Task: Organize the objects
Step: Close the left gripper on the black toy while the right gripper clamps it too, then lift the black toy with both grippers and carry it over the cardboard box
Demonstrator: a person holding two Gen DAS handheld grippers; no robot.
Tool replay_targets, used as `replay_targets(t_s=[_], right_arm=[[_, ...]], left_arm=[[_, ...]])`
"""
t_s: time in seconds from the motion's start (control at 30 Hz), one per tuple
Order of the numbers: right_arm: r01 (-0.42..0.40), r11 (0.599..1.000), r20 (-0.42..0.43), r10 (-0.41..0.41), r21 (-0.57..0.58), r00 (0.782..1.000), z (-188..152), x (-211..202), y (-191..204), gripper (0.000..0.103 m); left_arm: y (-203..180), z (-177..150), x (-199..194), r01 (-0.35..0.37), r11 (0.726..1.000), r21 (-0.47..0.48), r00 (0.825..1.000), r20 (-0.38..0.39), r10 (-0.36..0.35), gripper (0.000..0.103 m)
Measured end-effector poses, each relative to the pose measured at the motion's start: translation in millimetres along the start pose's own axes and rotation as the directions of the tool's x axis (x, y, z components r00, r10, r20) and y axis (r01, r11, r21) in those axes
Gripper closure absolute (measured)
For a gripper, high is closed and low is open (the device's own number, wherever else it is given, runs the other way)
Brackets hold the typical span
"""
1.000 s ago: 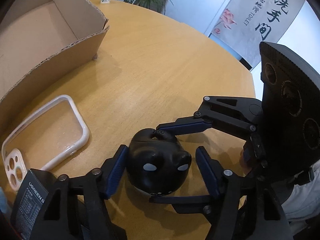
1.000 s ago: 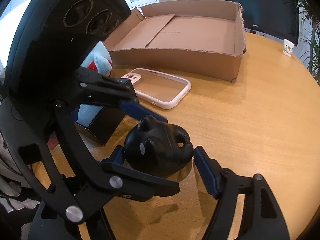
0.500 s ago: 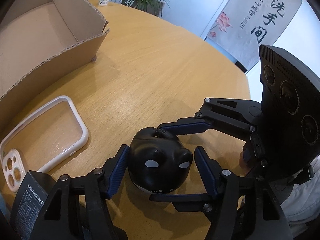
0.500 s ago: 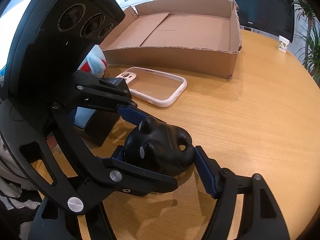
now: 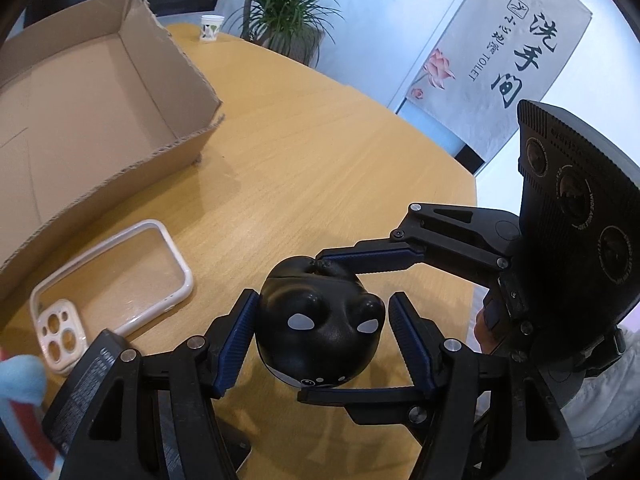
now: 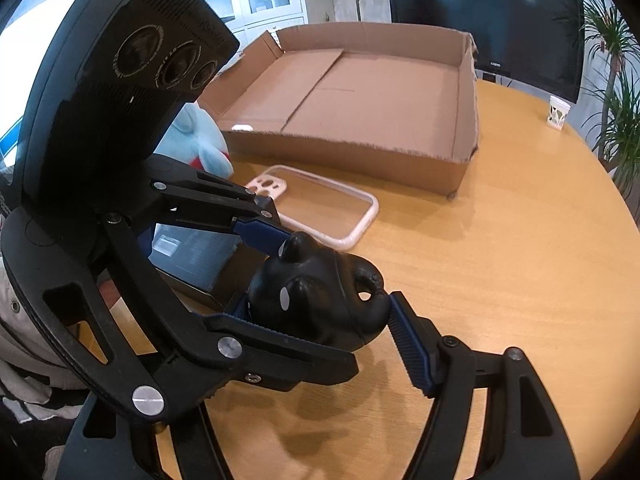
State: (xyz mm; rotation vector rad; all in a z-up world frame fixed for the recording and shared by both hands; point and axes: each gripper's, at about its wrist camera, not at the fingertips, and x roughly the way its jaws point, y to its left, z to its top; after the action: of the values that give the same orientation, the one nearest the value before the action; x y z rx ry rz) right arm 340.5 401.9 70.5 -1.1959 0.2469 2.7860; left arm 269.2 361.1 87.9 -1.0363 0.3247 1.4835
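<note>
A glossy black rounded plastic figure with small ears and two white oval eyes point(image 5: 320, 328) sits between both claws above the round light-wood table point(image 5: 328, 160). The left gripper point(image 5: 320, 336) has its blue ribbed pads on either side of the figure: the left pad lies against the figure's flank, while a narrow gap seems to show at the right pad, so a firm clamp cannot be told from this view alone. The right gripper point(image 6: 320, 312) comes at the same figure point(image 6: 320, 300) crosswise; its right blue pad presses the figure's snout end and its other pad is tucked behind the far side, so it appears clamped on the figure. In the right wrist view one finger of the left gripper touches the top of the figure's ear.

A clear phone case with a white rim and a pale pink camera cut-out point(image 6: 320, 208) lies flat on the table, just in front of a shallow open brown cardboard box point(image 6: 360, 104). A dark rectangular printed carton point(image 6: 196, 256) stands near the figure, and a light-blue plush toy with a red patch point(image 6: 196, 140) sits beside the cardboard box. A small white paper cup point(image 6: 558, 110) stands well apart at the table's far edge.
</note>
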Motion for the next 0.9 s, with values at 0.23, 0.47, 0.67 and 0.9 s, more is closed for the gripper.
replay_targets(t_s=[0.23,0.47,0.67,0.9], right_arm=[[-0.039,0.999,0.017,0.039,-0.026,0.999,23,0,7,0.035],[-0.075,0.997,0.037,0.077,-0.036,0.996,42,2,11,0.035],[-0.091,0.995,0.045,0.093,-0.052,0.995,54,4,14,0.035],[-0.099,0.993,0.060,0.102,-0.064,0.993,62,0,19,0.035]], left_arm=[[11,8,-25,-0.040,0.999,-0.028,0.999,0.017,0.040,0.037],[19,13,-42,-0.073,0.996,-0.053,0.997,0.029,0.074,0.037],[24,18,-52,-0.093,0.994,-0.064,0.995,0.033,0.096,0.037],[24,25,-62,-0.112,0.992,-0.064,0.993,0.041,0.115,0.037]])
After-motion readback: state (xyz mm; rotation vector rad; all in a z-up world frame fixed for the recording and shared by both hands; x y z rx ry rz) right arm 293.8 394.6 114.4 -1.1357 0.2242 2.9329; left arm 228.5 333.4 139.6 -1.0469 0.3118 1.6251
